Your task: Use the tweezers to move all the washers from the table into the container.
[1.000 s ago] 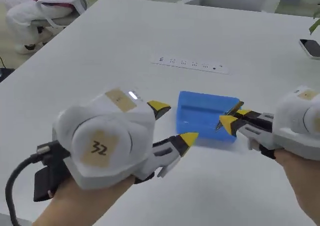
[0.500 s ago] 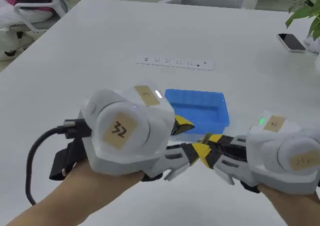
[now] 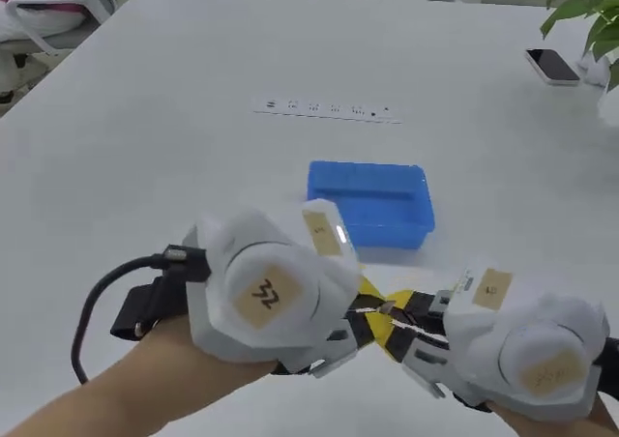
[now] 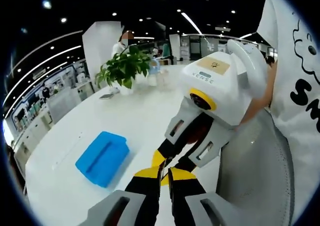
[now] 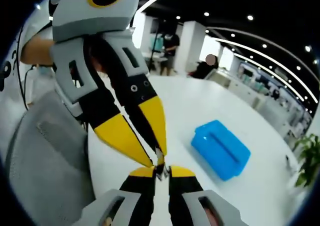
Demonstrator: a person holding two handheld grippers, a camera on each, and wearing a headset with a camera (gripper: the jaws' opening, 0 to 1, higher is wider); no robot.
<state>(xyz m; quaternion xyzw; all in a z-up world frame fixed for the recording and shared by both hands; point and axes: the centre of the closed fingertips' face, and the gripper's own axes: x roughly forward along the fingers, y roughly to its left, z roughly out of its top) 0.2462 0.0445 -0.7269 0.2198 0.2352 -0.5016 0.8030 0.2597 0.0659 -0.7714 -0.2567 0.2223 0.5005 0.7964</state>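
Note:
The blue container (image 3: 369, 200) sits on the white table (image 3: 193, 89), beyond both grippers. My left gripper (image 3: 372, 306) and right gripper (image 3: 387, 321) meet tip to tip in front of it, close to me. A thin silver pair of tweezers (image 3: 401, 323) runs between their yellow tips. In the right gripper view my right gripper (image 5: 161, 172) is shut on the tweezers (image 5: 160, 167), and the left gripper's jaws converge on the same spot from above. The left gripper (image 4: 166, 176) has its jaws nearly together, with the right gripper's tips right at them. The container (image 4: 102, 157) lies to the left there.
A white power strip (image 3: 324, 109) lies behind the container. At the far right are a phone (image 3: 551, 65) and a green plant (image 3: 585, 7). A chair (image 3: 48, 12) stands past the table's far left edge. Bare table surrounds the container.
Both grippers have come back toward me from the container. The left gripper, open a second ago, has closed at the right gripper's tips. The head camera has shifted too.

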